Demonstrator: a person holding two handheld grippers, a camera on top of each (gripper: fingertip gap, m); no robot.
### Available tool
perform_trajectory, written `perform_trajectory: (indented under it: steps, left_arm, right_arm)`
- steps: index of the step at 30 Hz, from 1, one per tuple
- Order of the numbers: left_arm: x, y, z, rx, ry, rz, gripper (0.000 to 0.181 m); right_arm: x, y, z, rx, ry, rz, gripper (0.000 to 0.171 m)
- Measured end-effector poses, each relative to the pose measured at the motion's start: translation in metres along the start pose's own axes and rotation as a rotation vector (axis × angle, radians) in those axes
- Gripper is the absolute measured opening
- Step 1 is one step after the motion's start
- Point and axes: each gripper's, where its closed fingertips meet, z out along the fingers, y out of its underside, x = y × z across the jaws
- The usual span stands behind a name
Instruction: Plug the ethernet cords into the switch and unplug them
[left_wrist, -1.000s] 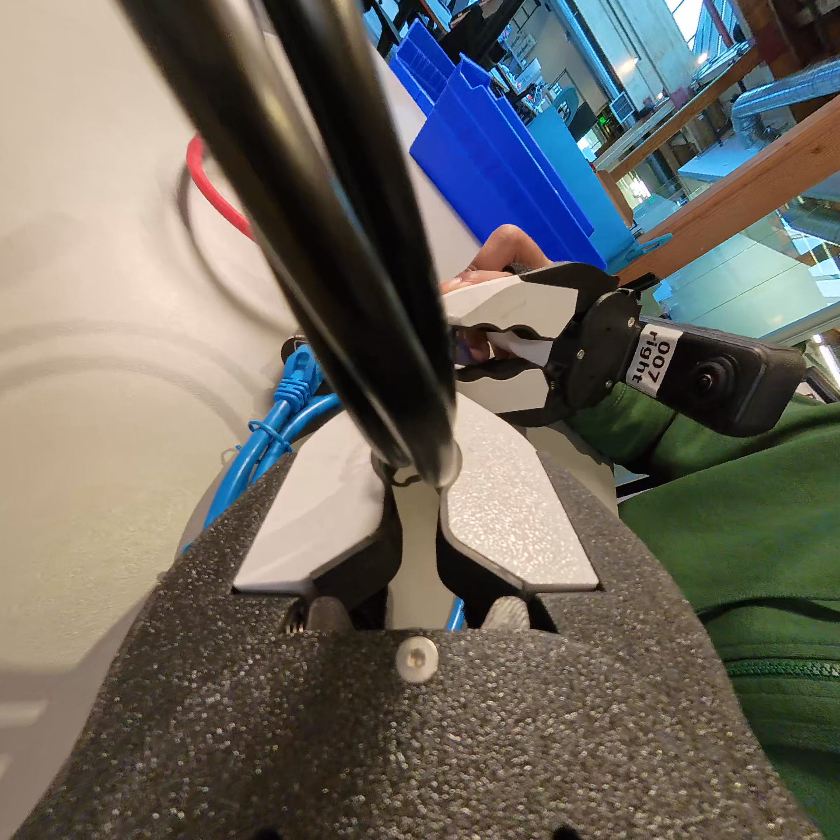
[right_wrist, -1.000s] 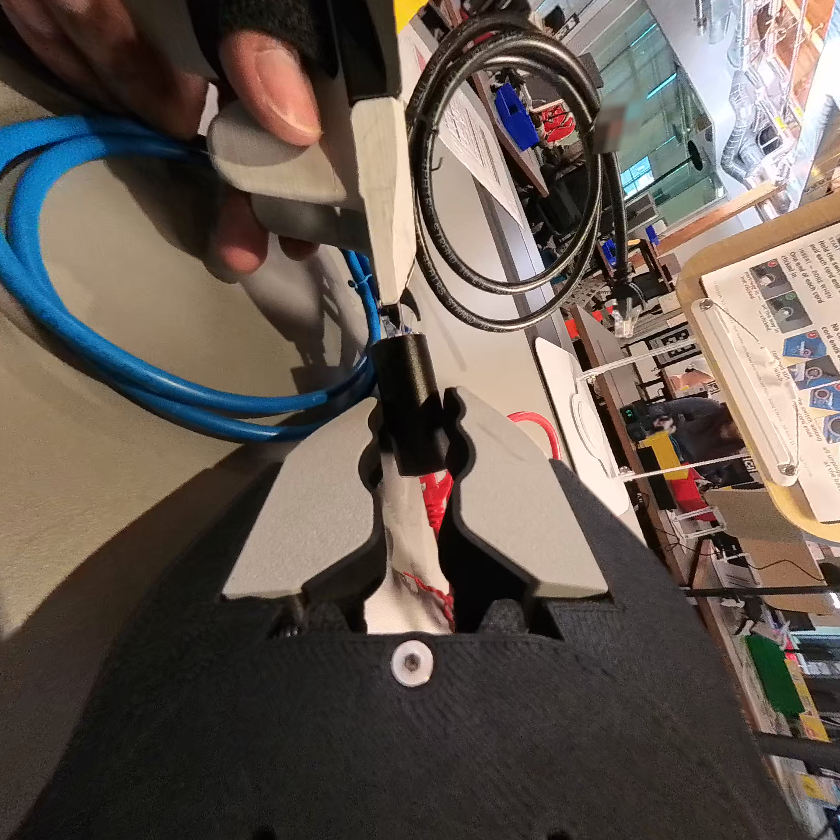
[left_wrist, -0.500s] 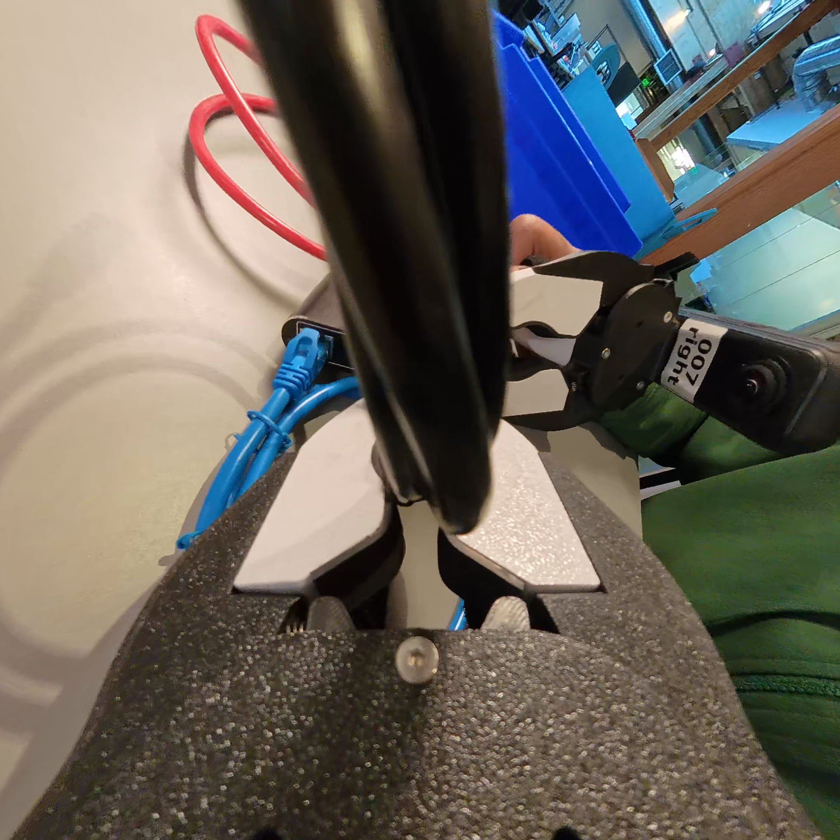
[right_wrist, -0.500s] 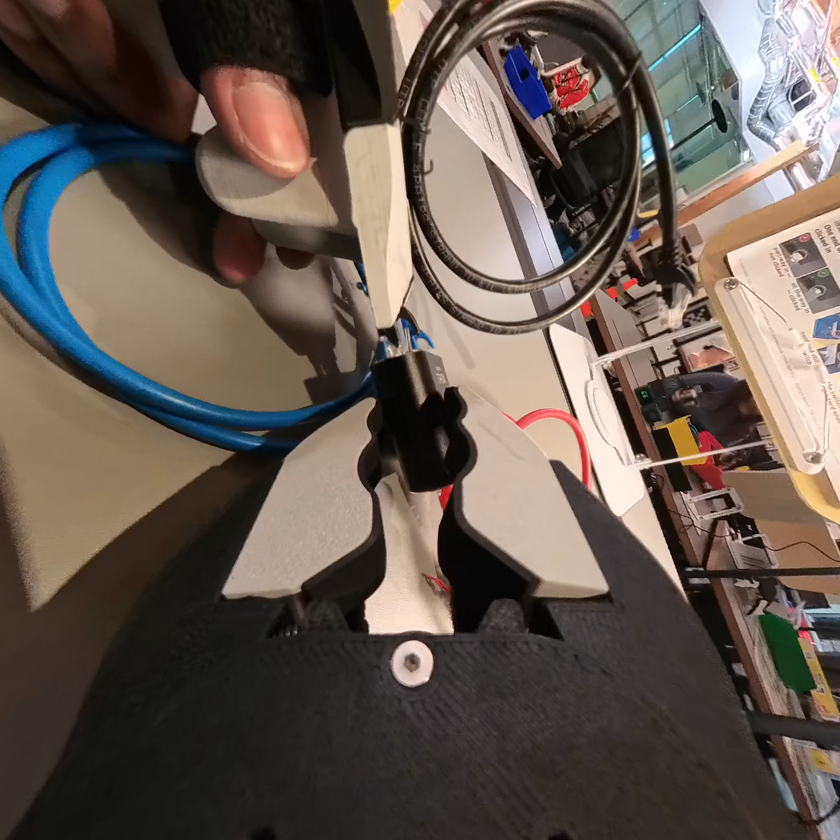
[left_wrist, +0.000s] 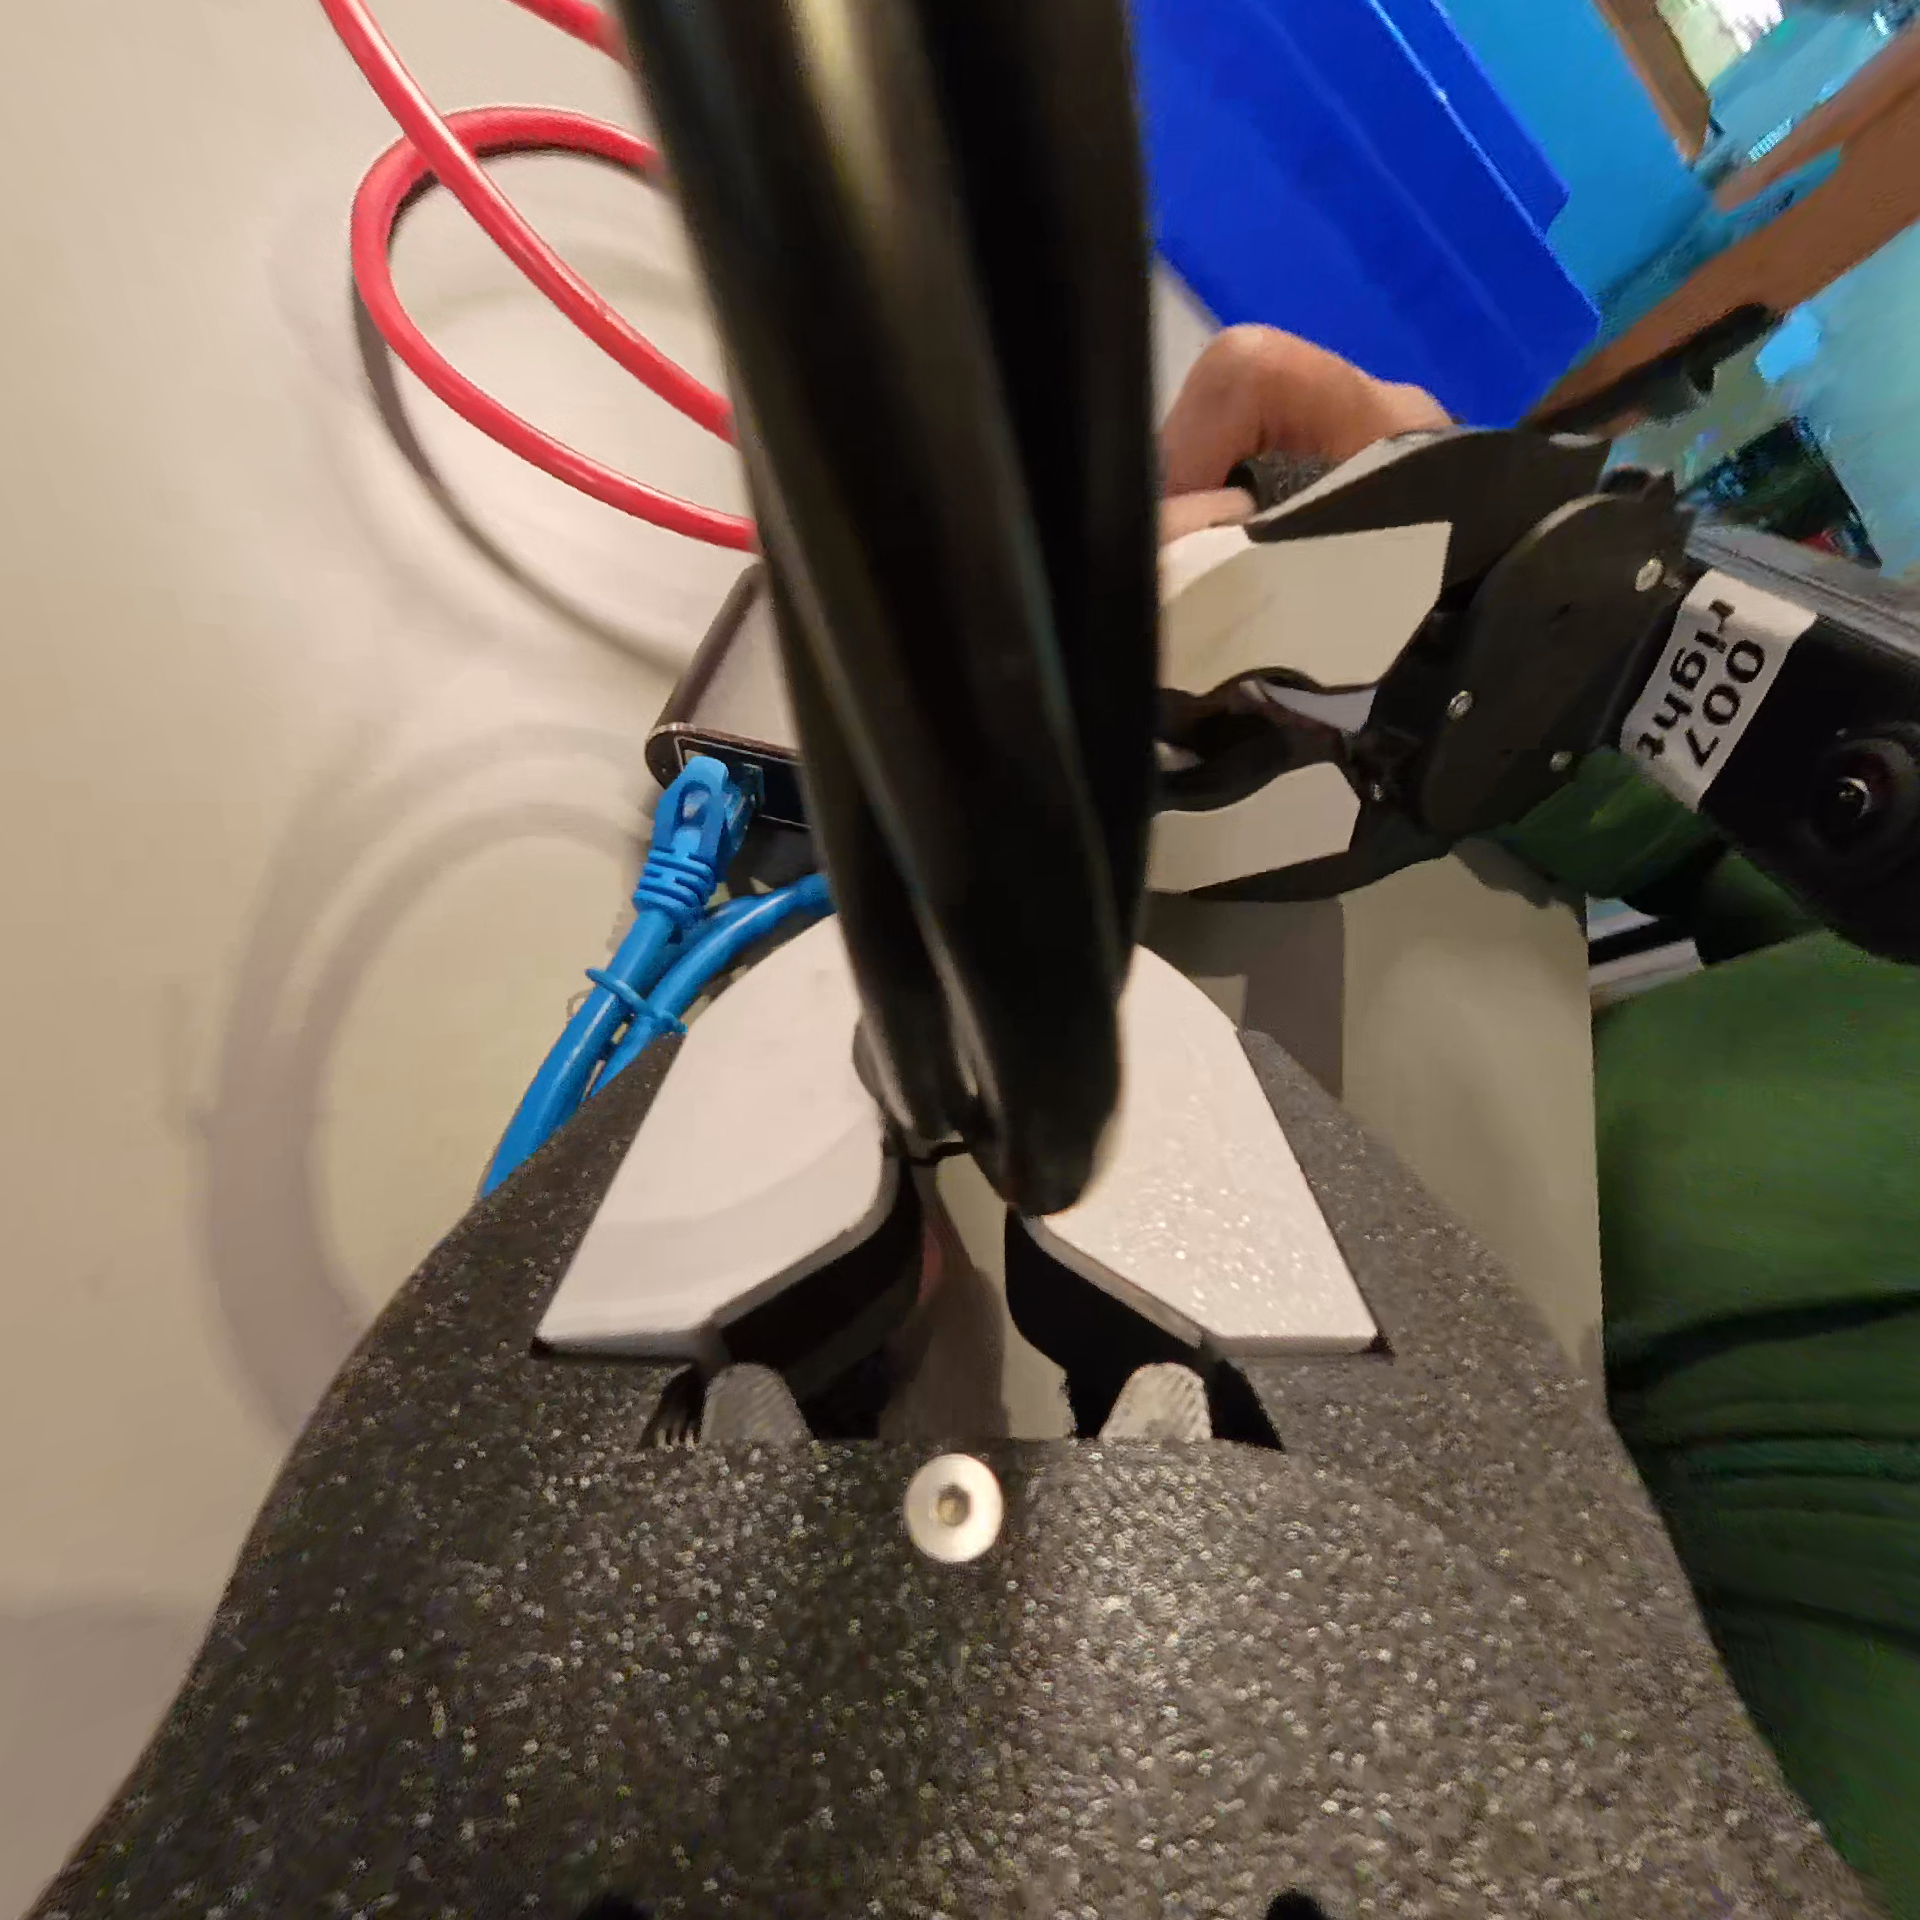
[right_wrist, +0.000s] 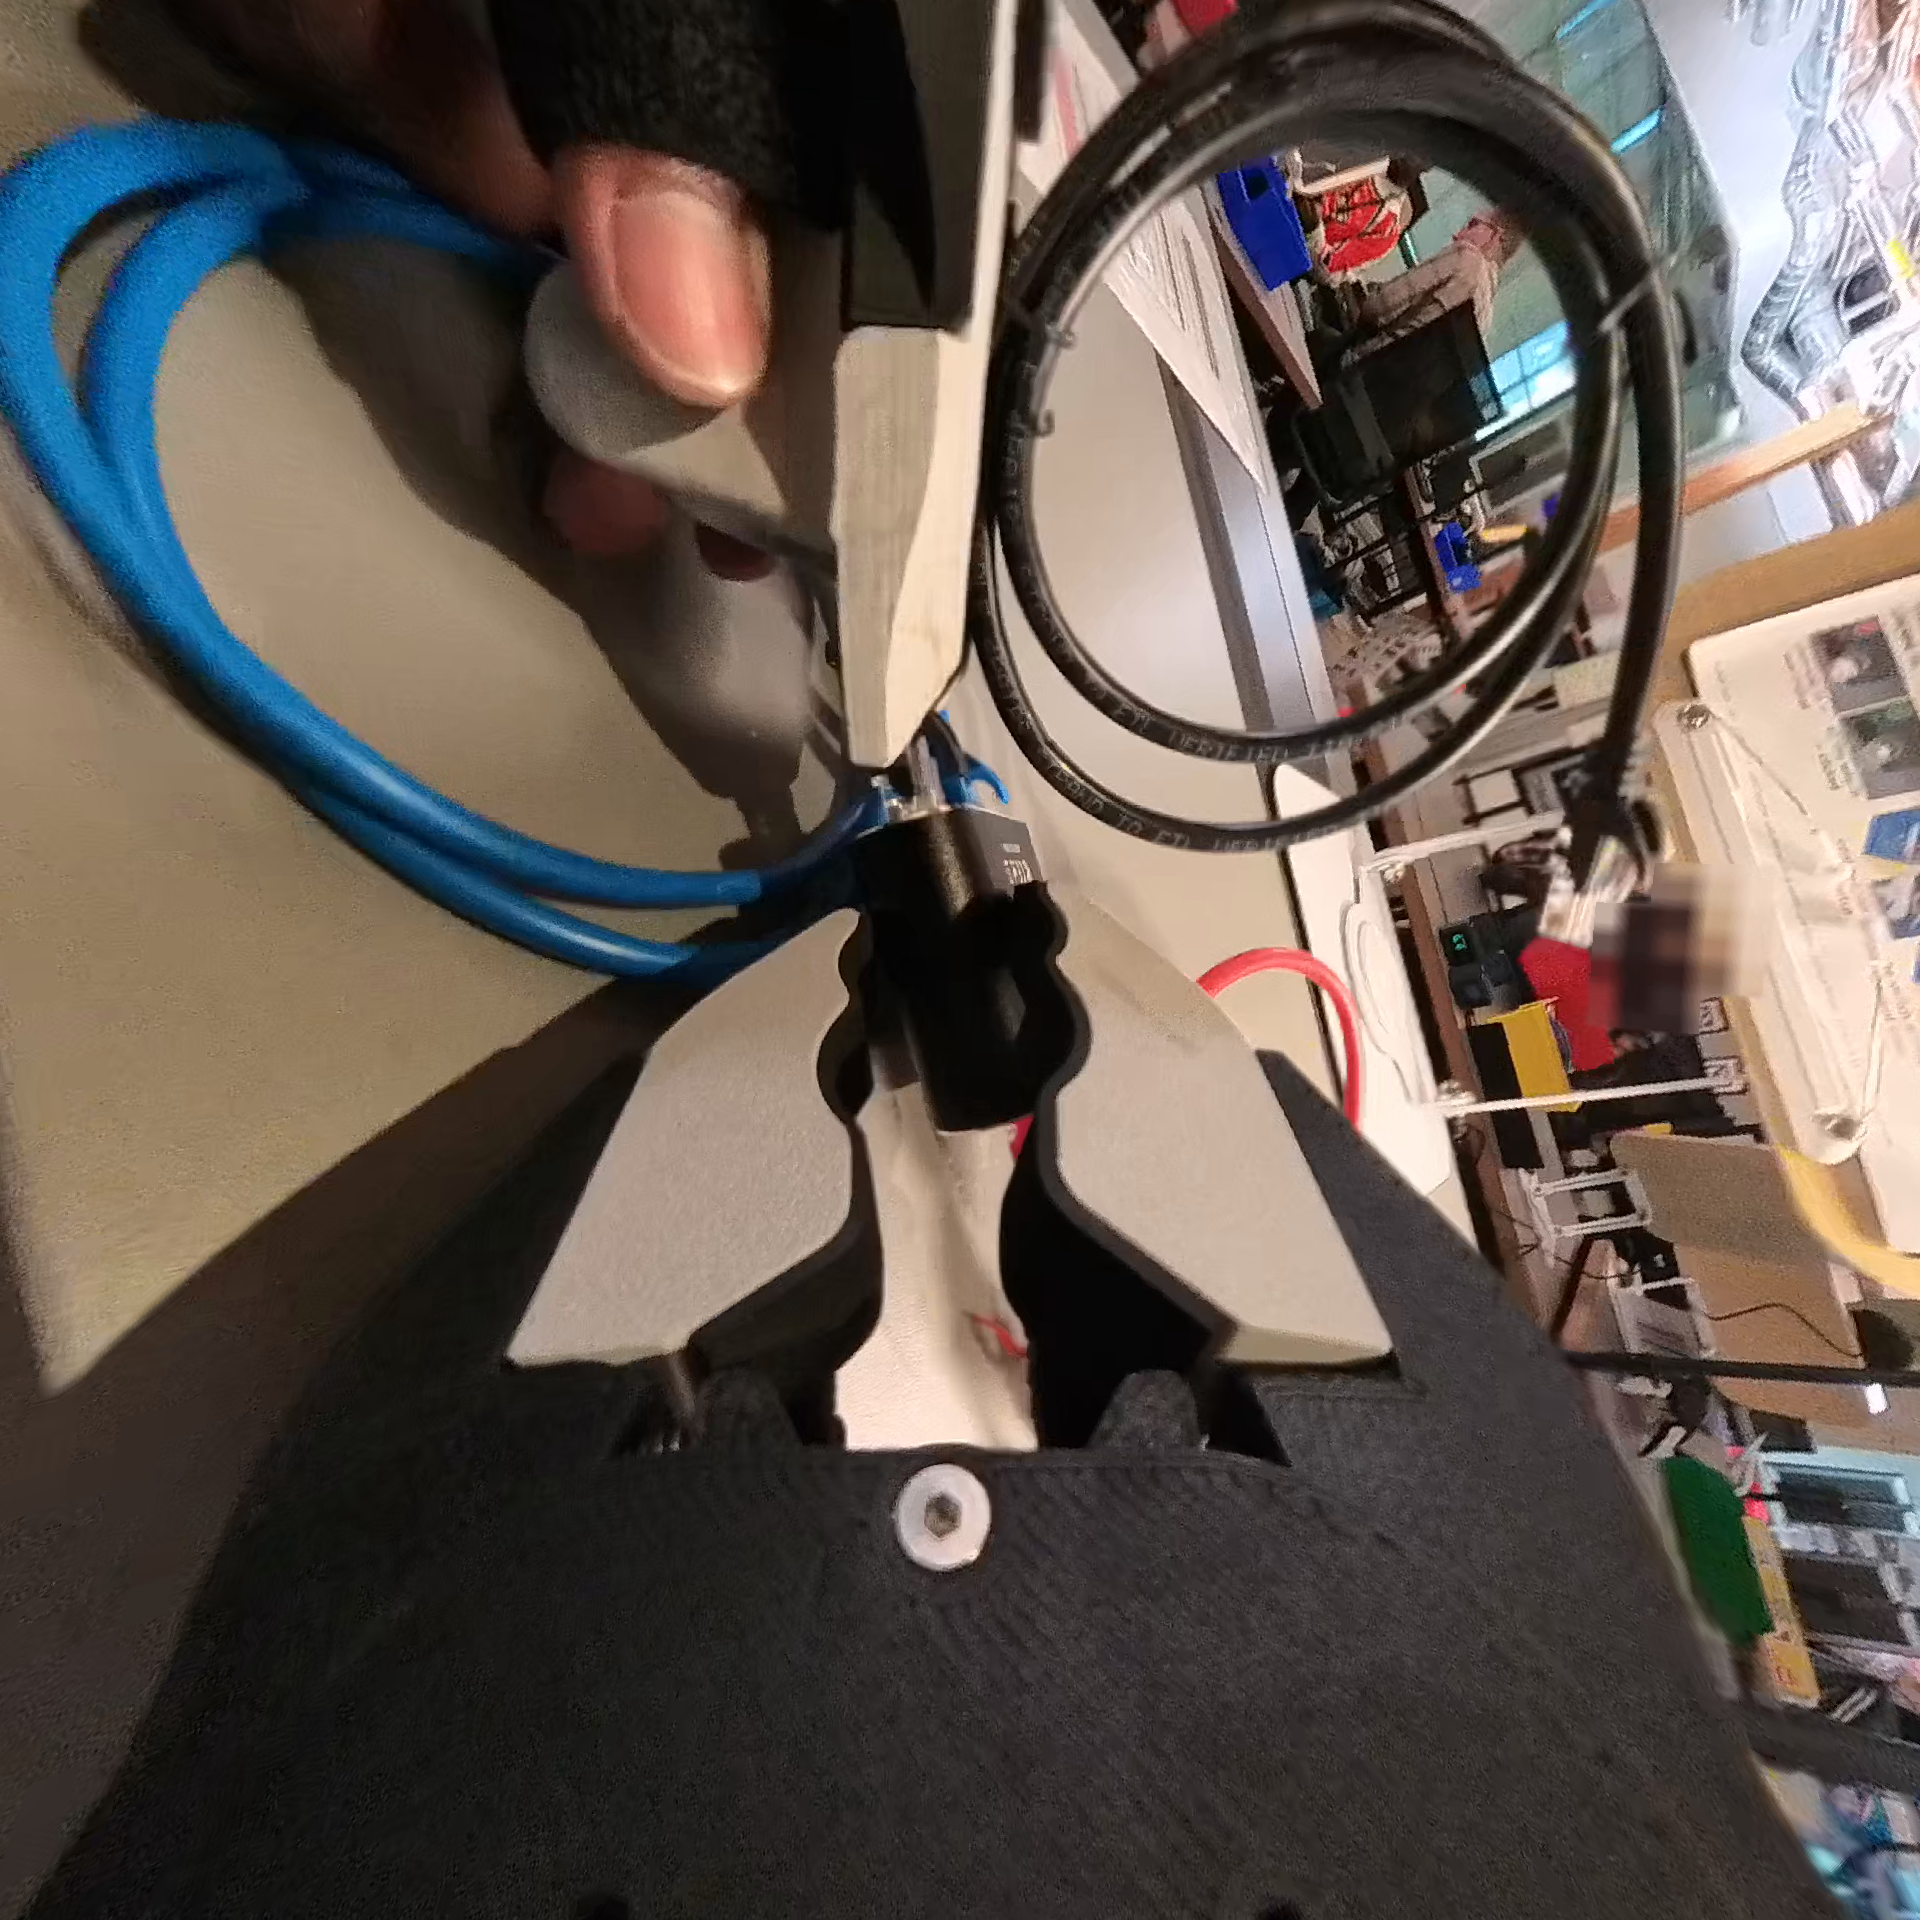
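Note:
My left gripper (left_wrist: 940, 1132) is shut on a coiled black ethernet cord (left_wrist: 935, 520), which fills the middle of the left wrist view. Beyond it lies the small black switch (left_wrist: 727, 707) with a blue cord's plug (left_wrist: 691, 831) in its left port. My right gripper (right_wrist: 956, 997) is shut on the switch (right_wrist: 977, 997) and holds its end. In the right wrist view the left gripper (right_wrist: 883, 727) stands edge-on just above the switch, and the black coil (right_wrist: 1299, 748) hangs from it with its free plug (right_wrist: 1605, 821) dangling at the right.
The blue cord (right_wrist: 260, 675) loops over the table at the left. A red cord (left_wrist: 468, 343) lies coiled behind the switch. Blue bins (left_wrist: 1330, 208) stand at the far right. A green sleeve (left_wrist: 1766, 1247) is at the right. A white stand (right_wrist: 1371, 997) sits beyond.
My left gripper has carried the black coil nearer to the switch, and the coil's free plug has swung right. My right gripper has kept its hold on the switch.

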Motion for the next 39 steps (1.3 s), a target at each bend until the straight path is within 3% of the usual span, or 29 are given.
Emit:
perform_trajectory:
  steps: [1, 4, 9, 13, 32, 39]
  left_arm:
    - [0.001, 0.001, -0.002, -0.008, 0.022, 0.008, 0.014]
    - [0.003, 0.004, -0.006, -0.037, 0.059, 0.026, 0.016]
    - [-0.005, 0.004, -0.007, -0.066, -0.069, 0.128, 0.031]
    - [0.005, 0.004, -0.005, -0.046, 0.009, 0.105, 0.015]
    - [0.0, 0.014, 0.001, -0.109, -0.009, 0.078, 0.014]
    - [0.002, 0.011, 0.001, -0.081, -0.001, 0.073, 0.017]
  right_arm:
    - [-0.001, -0.002, -0.001, -0.001, 0.003, -0.034, 0.026]
    - [-0.004, -0.007, -0.002, 0.001, 0.014, -0.083, 0.025]
    - [-0.004, -0.008, -0.004, 0.026, -0.001, -0.048, 0.025]
    - [-0.003, -0.007, -0.005, 0.035, -0.007, -0.035, 0.025]
    - [-0.008, -0.004, 0.0, -0.009, 0.005, -0.066, 0.025]
    - [-0.005, -0.002, -0.006, -0.048, 0.113, -0.291, 0.025]
